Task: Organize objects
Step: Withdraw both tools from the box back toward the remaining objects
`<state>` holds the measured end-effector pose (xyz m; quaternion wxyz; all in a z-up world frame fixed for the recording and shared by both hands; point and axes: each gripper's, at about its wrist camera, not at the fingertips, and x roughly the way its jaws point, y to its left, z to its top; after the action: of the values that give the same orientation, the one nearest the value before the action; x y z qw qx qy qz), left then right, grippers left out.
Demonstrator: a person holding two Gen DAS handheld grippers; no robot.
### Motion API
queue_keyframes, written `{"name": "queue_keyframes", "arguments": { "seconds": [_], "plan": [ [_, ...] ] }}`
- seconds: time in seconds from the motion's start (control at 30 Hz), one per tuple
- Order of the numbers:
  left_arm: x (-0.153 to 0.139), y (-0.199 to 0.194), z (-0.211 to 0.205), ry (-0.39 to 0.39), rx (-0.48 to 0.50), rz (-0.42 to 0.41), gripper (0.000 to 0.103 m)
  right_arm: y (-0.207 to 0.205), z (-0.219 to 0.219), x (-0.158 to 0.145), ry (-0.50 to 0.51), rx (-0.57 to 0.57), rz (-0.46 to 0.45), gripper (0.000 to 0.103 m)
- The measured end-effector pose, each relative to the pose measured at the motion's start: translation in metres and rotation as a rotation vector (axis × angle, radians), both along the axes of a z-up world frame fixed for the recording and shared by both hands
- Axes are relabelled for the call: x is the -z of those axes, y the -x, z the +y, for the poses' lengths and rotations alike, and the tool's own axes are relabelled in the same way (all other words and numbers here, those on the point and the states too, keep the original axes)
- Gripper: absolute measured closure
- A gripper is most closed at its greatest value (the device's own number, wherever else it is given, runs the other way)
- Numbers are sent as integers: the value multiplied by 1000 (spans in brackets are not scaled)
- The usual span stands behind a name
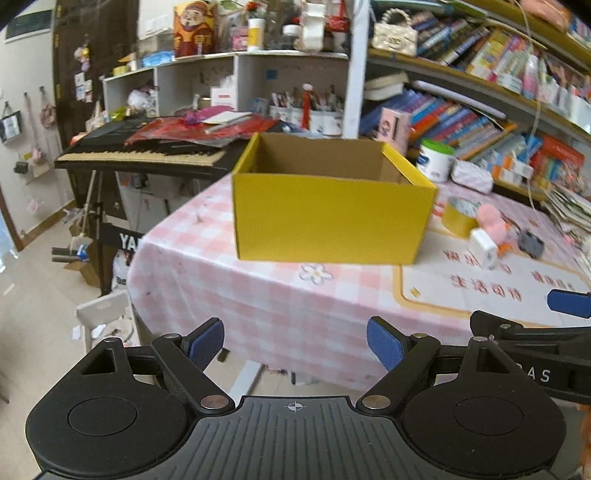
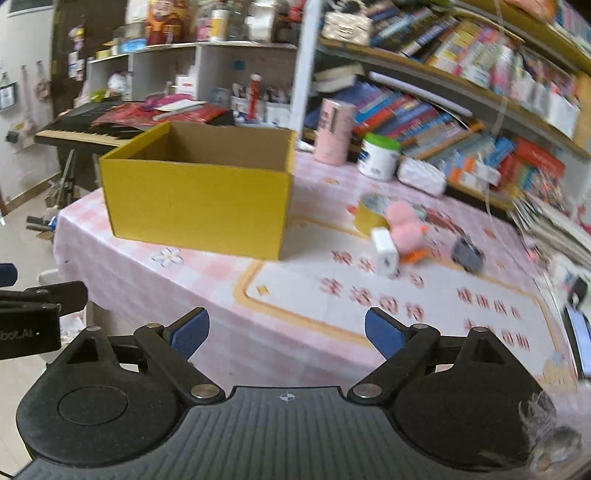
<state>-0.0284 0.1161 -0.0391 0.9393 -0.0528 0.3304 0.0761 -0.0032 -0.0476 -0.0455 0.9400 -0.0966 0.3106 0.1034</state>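
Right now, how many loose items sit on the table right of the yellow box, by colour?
Yellow: 1, tape roll
Pink: 1, plush toy
White: 1, small block
Grey: 1, small toy car
Total: 4, all outside the box. Both grippers, left and right, are open and hold nothing.

A pink-and-white checked tablecloth [image 1: 207, 266] covers the table, with a printed mat [image 2: 424, 295] bearing red characters laid on it. Behind the table's left end stands a black electronic keyboard [image 1: 140, 151], red papers [image 1: 184, 127] strewn over it. White cubby shelves [image 1: 236, 74] hold pen cups [image 1: 325, 120] and a figurine box [image 1: 194, 27]. Along the right, wooden bookshelves [image 2: 461, 85] are packed with leaning books. A green-lidded white tub [image 2: 378, 157] and a pink canister [image 2: 334, 131] stand by the books.
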Motion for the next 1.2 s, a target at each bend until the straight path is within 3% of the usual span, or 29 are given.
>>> {"name": "queue_keyframes", "arguments": {
  "seconds": [0.5, 0.8, 1.2],
  "plan": [
    [4, -16, -59, 3, 208, 15, 16, 16, -73, 5, -28, 223, 24, 11],
    [7, -43, -108, -12, 342, 23, 16, 4, -124, 9, -64, 361, 45, 11],
    [12, -104, -159, -9, 360, 49, 16, -52, -174, 14, -56, 380, 81, 11]
  ]
}}
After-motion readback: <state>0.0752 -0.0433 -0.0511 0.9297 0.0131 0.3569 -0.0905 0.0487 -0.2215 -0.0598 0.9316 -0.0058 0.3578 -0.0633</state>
